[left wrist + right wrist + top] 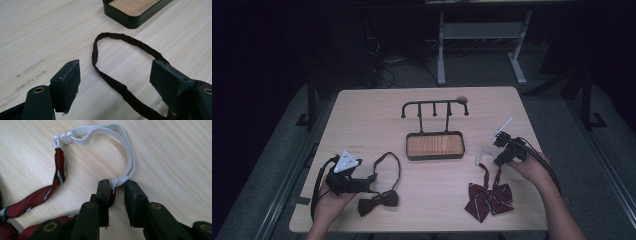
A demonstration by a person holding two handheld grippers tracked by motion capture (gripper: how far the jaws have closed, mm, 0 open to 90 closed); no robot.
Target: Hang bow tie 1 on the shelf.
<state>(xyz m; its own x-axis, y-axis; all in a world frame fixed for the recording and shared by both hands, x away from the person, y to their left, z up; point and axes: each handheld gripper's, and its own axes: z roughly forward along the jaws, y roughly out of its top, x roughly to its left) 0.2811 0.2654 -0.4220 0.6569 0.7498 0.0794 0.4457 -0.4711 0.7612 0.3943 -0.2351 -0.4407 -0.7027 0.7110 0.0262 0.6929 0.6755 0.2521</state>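
A dark bow tie [378, 201] lies at the table's front left, its strap [125, 92] curling up in a loop. My left gripper [369, 182] is beside it, open wide [115, 75], and the strap runs across the table between its jaws without touching either pad. At the front right lies a red striped bow tie [489, 199] with a red strap [60, 167] and a white elastic loop [131, 162]. My right gripper [498, 161] is low over that loop. Its jaws [117, 185] stand narrow with the elastic's knotted end in the gap, and space still shows beside it.
A black tray with a wooden floor [434, 156] stands mid-table, and a black hook rack [434, 105] rises from its back. The tray's corner [130, 21] lies beyond the dark strap. A small round thing [462, 99] sits near the far edge.
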